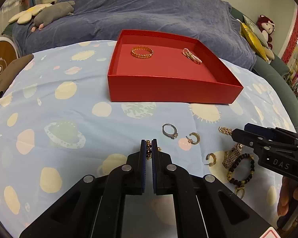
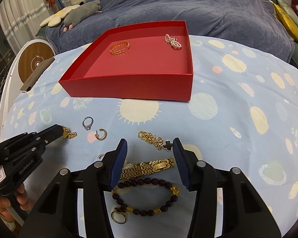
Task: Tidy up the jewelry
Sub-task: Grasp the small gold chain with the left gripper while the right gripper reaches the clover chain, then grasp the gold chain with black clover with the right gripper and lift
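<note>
A red box (image 1: 168,89) (image 2: 129,87) holds a gold bangle (image 1: 142,52) (image 2: 119,47) and a pink bead bracelet (image 1: 191,56) (image 2: 172,41). My left gripper (image 1: 148,145) (image 2: 60,131) is shut on a gold chain piece (image 1: 148,148) (image 2: 69,134) on the cloth. My right gripper (image 2: 150,148) (image 1: 233,133) is open above a gold watch (image 2: 149,167) (image 1: 231,155) and a dark bead bracelet (image 2: 145,196) (image 1: 241,168). A silver ring (image 1: 169,131) (image 2: 87,123), gold hoop earrings (image 1: 193,137) (image 2: 101,134) and a gold necklace (image 2: 153,138) lie loose.
A blue patterned cloth (image 1: 69,109) covers the surface. A purple blanket (image 1: 149,10) with plush toys (image 1: 49,13) lies behind the box. A brown phone (image 1: 8,75) lies at the left edge. A round wooden-faced device (image 2: 34,63) stands at the left.
</note>
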